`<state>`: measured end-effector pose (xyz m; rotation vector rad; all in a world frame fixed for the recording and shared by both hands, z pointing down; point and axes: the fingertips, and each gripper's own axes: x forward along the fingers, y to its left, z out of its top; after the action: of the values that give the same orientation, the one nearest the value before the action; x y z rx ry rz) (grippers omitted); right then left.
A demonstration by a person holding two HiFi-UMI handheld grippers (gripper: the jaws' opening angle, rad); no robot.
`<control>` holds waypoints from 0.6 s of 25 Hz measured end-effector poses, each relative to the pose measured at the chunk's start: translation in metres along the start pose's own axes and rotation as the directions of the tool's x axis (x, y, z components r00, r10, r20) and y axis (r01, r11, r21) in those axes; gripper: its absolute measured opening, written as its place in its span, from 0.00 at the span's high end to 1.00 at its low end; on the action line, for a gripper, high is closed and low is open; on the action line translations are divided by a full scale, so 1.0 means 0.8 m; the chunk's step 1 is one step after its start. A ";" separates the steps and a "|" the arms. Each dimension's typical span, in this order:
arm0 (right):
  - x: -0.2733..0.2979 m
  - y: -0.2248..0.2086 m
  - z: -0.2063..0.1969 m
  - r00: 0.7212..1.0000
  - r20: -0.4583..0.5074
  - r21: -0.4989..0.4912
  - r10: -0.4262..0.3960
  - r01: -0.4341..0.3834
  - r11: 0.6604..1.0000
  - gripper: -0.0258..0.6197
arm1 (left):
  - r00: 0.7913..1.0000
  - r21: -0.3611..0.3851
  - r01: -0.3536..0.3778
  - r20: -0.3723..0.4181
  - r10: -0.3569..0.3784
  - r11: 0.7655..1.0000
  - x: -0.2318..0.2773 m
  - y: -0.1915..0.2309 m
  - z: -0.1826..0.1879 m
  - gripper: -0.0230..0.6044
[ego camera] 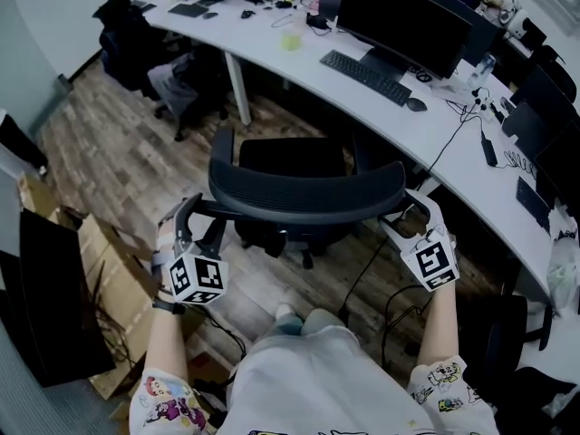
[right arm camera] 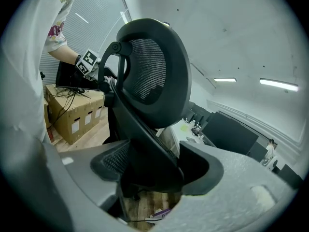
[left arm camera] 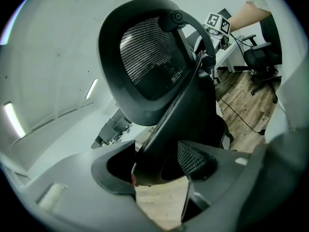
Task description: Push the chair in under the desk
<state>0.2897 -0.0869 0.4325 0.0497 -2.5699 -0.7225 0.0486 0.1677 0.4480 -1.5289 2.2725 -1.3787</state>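
**Left gripper [ego camera: 199, 220] and right gripper [ego camera: 410, 216] clamp the chair [ego camera: 304, 193] by its back, short of the desk [ego camera: 349, 98]**

Nearest the camera stands the person [ego camera: 308, 374], in a white top with cartoon-print sleeves [ego camera: 168, 406], both forearms reaching forward. Each forearm ends in a gripper with a marker cube [ego camera: 197, 277] on top.

The left gripper [left arm camera: 159, 166] is closed on the left end of the chair's curved black backrest. In the left gripper view the backrest's dark frame fills the gap between the jaws, and both pads bear on it. The right gripper [right arm camera: 149, 170] grips the right end the same way, with the frame wedged between its mesh pad and the opposite jaw. In each gripper view the mesh backrest [right arm camera: 154, 71] rises above the jaws, with the other gripper at its far edge.

Beyond the backrest, the chair's seat [ego camera: 290, 157] and two armrests point toward the desk. The chair stands on the wooden floor [ego camera: 118, 152], its front close to the desk's edge and most of it out in the open. It is not yet tucked under.

To the person's left, a cardboard box [ego camera: 113, 275] sits on the floor. Cables trail across the floor under the chair's right side.

Farther off, the long white desk curves across the view. It carries a black keyboard [ego camera: 367, 77], a mouse [ego camera: 416, 104] and a wide dark monitor [ego camera: 403, 16].

At the far left end of the desk stands a second chair [ego camera: 131, 34] with something dark draped over it.
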 end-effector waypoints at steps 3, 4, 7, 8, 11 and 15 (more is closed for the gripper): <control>0.012 -0.010 0.001 1.000 -0.010 0.007 -0.010 0.010 1.000 0.47 | 1.000 0.004 0.010 0.008 -0.010 1.000 0.018 0.010 0.002 0.50; 0.016 -0.013 0.001 1.000 -0.014 0.010 -0.010 0.010 1.000 0.47 | 1.000 0.006 0.013 0.010 -0.013 1.000 0.023 0.014 0.002 0.50; 0.026 -0.022 0.002 1.000 -0.017 0.017 -0.013 0.013 1.000 0.47 | 1.000 0.016 0.015 0.021 -0.016 1.000 0.039 0.022 0.004 0.50; 0.030 -0.025 0.001 1.000 -0.016 0.020 -0.014 0.015 1.000 0.47 | 1.000 0.021 0.016 0.026 -0.017 1.000 0.044 0.024 0.004 0.51; 0.039 -0.033 0.000 1.000 -0.016 0.025 -0.019 0.019 0.999 0.47 | 0.999 0.028 0.016 0.034 -0.017 0.999 0.057 0.031 0.005 0.51; 0.053 -0.049 -0.001 1.000 -0.015 0.030 -0.017 0.018 0.999 0.47 | 0.999 0.029 0.015 0.041 -0.016 0.999 0.078 0.040 0.011 0.51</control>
<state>0.2491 -0.1280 0.4314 0.0871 -2.5694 -0.6873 -0.0008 0.1172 0.4452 -1.5545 2.2118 -1.3649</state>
